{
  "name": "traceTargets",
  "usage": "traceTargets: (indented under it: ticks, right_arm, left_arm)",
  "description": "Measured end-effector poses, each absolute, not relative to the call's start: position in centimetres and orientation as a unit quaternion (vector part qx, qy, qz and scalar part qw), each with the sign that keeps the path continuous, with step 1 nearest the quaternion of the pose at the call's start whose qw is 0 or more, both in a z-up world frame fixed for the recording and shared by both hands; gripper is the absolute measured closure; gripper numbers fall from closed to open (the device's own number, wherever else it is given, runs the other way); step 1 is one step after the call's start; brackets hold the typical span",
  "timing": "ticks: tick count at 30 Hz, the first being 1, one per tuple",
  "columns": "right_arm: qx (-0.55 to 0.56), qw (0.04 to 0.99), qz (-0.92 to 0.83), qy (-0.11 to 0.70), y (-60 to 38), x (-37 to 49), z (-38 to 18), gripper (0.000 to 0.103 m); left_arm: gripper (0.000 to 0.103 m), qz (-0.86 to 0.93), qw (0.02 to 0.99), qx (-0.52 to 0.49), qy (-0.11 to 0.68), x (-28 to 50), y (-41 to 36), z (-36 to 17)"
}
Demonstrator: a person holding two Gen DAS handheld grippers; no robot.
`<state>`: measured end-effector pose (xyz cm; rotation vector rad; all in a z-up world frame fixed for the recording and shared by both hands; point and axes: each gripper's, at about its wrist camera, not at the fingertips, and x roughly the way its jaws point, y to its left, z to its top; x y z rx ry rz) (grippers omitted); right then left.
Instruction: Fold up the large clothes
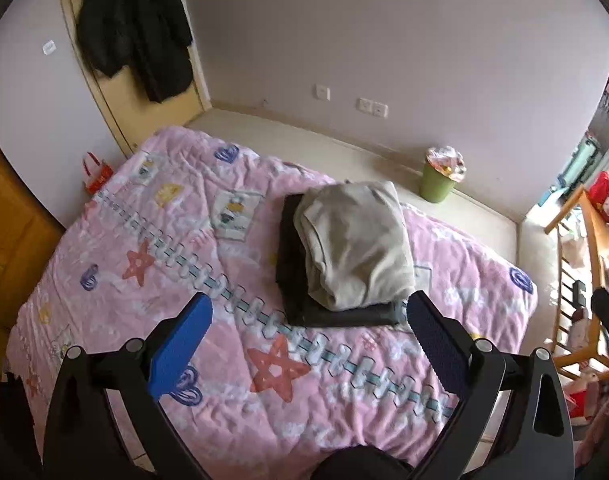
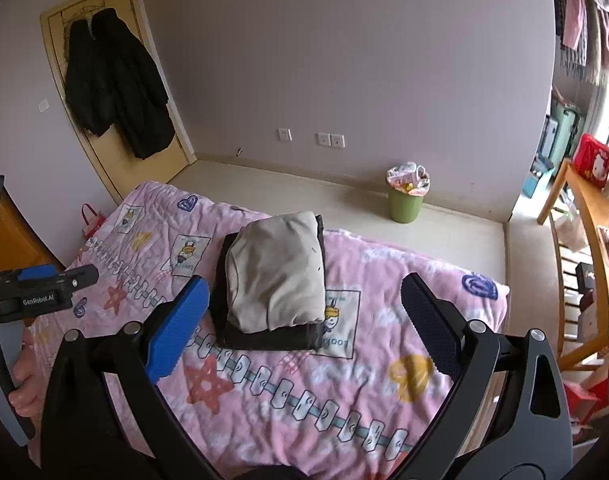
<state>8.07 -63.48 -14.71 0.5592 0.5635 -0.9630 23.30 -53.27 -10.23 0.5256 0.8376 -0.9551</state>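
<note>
Holding both tools above the bed, you have the left gripper (image 1: 308,316) spread about as wide as it goes, with nothing between its 2 blue pads. Your right gripper (image 2: 304,300) stands just as wide and also grips nothing. Neither pair of fingers touches cloth.

From the left wrist view, the folded beige garment (image 1: 356,240) lies beyond the fingertips, slightly right of centre, resting on a folded dark garment (image 1: 292,264) whose edges stick out on the left and near sides. The near right corner of that dark layer sits close to the tip of the right-hand finger in the picture, though the stack is down on the pink quilt (image 1: 152,216) and the jaws are above it.

From the right wrist view, the same stack (image 2: 276,272) appears between the 2 fingers but nearer the left-hand one, with the dark layer's left edge just beside that blue pad in the picture.

Only the right wrist view shows you the other tool: its black body with a blue pad enters from the left edge, and your left hand (image 2: 22,384) wraps its grey handle low at the left. The left wrist view gives only a dark sliver of the right tool at its right edge.

Farther out, both views show the green bin (image 2: 405,202) on the floor by the wall, black coats (image 2: 116,80) hanging on the door, and a wooden rack (image 2: 584,220) at the right.
</note>
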Motion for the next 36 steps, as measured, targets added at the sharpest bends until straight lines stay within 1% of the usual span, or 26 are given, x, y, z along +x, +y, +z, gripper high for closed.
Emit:
traceTargets:
  ticks: [2,11,17,28,36]
  right_arm:
    - [0.267,0.809,-0.449,0.269,-63.6,8.3,-15.0,0.008]
    - [0.26,0.809,-0.44,0.292,-63.7,9.3,-15.3,0.008]
    - [0.262,0.81,-0.437,0.291,-63.7,9.3,-15.1,0.008]
    - [0.272,0.803,-0.448,0.284,-63.4,9.2,-14.8,0.008]
    - [0.27,0.805,-0.451,0.277,-62.9,9.4,-14.7,0.007]
  left_arm:
    - [0.008,-0.438,0.779,0.243,0.377,23.0,-53.3,-9.9]
    - [0.008,-0.455,0.757,0.23,0.409,23.2,-53.7,-9.4]
    - [0.008,-0.461,0.752,0.217,0.417,23.1,-53.5,-8.8]
    - [0.008,-0.463,0.75,0.244,0.405,21.7,-53.4,-8.4]
    - [0.008,-0.461,0.745,0.244,0.415,21.9,-53.4,-8.9]
